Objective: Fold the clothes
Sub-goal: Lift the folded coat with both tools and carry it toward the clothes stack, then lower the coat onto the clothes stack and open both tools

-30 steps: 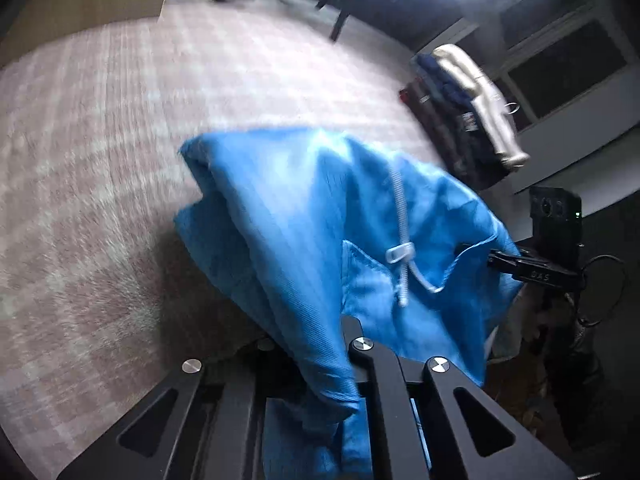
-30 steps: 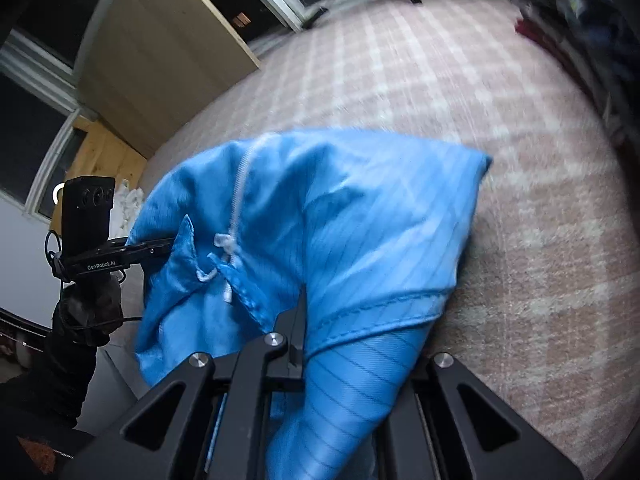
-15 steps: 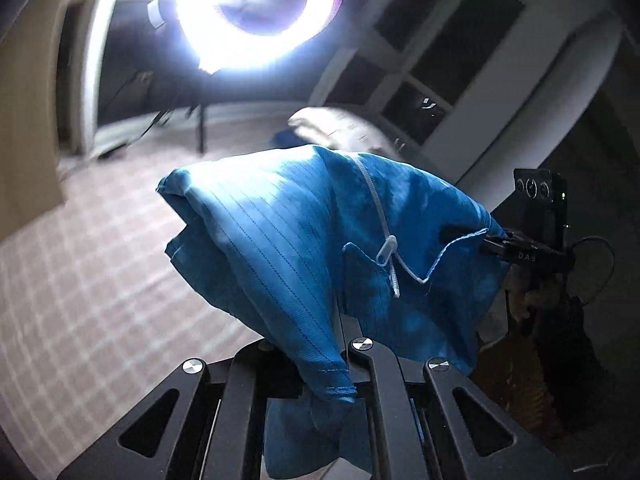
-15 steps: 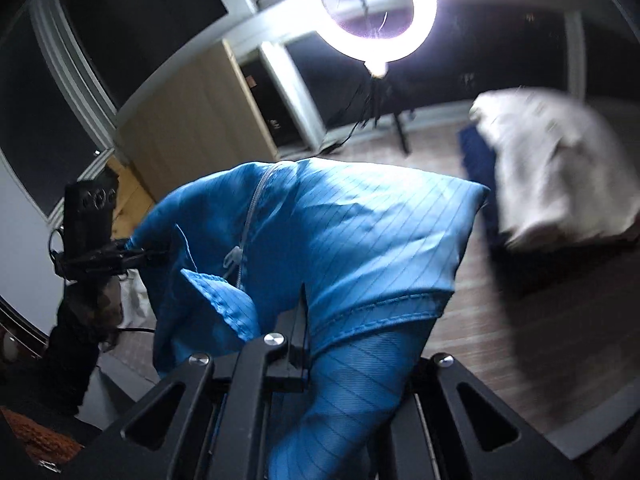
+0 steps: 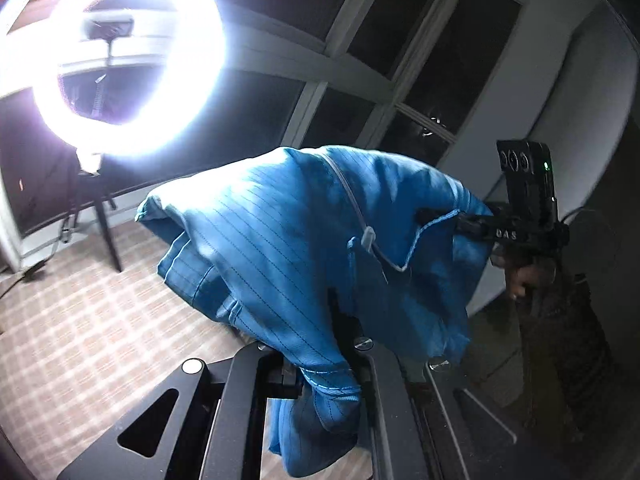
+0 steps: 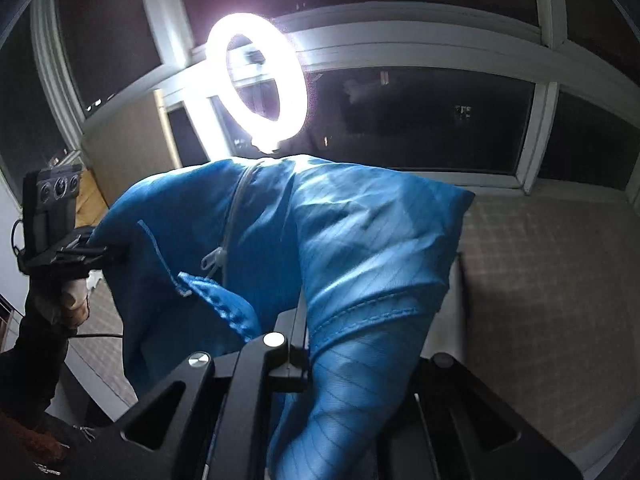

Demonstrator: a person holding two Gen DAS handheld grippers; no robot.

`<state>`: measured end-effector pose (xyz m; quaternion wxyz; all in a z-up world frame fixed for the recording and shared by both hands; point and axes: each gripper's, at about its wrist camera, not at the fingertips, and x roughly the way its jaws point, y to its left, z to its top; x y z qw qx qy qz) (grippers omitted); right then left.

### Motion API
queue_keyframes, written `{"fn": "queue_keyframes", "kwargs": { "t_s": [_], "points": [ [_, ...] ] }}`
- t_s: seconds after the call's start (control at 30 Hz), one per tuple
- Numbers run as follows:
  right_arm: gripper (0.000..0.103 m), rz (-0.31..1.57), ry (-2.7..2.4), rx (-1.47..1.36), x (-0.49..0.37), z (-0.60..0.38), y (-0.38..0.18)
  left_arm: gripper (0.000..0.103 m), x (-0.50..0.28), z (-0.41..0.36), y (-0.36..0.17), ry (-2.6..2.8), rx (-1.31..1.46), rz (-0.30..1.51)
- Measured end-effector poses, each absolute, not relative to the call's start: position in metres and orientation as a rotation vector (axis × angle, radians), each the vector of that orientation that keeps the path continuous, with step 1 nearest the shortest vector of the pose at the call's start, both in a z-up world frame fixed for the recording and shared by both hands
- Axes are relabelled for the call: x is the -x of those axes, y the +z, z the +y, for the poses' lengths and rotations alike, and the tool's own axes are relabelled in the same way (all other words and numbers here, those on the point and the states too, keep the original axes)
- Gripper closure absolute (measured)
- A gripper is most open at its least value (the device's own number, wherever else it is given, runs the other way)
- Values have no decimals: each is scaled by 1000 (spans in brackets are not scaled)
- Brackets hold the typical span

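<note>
A blue garment hangs in the air between the two grippers, clear of the checked surface below it. It is thin cloth with fine dark pinstripes, and a pale zip runs down its front to a small white pull.

The left gripper holds one part of the cloth: its fingers are clamped together on a bunched fold, which spills down between the black arms of the gripper. In the left wrist view the right gripper shows at the right edge, pinching a hemmed edge of the garment, with a hand under it and a dark sleeve below.

The right wrist view gives the same from the other side. Here the right gripper's fingers are closed tight on a stitched hem, and the cloth drapes over them and falls away toward the bottom of the view. The left gripper appears at the left, gripping the far edge of the garment (its fingertips are buried in the cloth, so only the grip itself is plain).

The garment sags a little in the middle, with the zip lying between the two held points. Behind it a bright ring light stands on a tripod, in front of dark window panes with pale frames.
</note>
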<state>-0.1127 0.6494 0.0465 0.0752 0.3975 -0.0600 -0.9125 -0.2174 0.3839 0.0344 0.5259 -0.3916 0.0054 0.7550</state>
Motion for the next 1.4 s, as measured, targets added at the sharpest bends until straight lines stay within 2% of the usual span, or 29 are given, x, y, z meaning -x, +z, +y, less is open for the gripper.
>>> {"fn": "queue_keyframes", "kwargs": {
  "t_s": [0.27,0.63,0.7,0.77,0.8,0.83,0.9,1.0,1.1,1.2,1.3,1.4],
  "points": [
    [96,-163,-2672,-1223,164,716,28,96,242,450,14,1828,1021,28],
    [96,-223,-2608,-1205,183,729,9,96,256,451,-2,1859,1061,87],
    [96,-233,-2607,-1235,189,733,-4,92,262,454,-18,1862,1085,100],
    [96,-256,-2590,-1287,197,737,-26,79,271,458,-45,1847,1152,97],
    [94,-272,-2575,-1315,201,739,-39,74,275,460,-58,1841,1190,96],
    [80,-287,-2563,-1351,206,742,-52,68,279,459,-71,1842,1240,94],
    [65,-339,-2553,-1395,209,750,-67,64,283,454,-86,1833,1302,69],
    [64,-468,-2542,-1404,200,768,-66,64,281,435,-72,1864,1268,58],
    [63,-445,-2628,-1388,174,782,-40,63,277,405,-47,1941,1213,52],
    [63,-434,-2745,-1235,148,793,-3,63,274,387,-14,2018,1118,42],
    [63,-411,-2798,-1088,151,785,18,63,279,411,4,2037,1052,64],
    [63,-395,-2767,-1069,184,763,11,63,292,445,-3,2025,1060,84]
  ]
}}
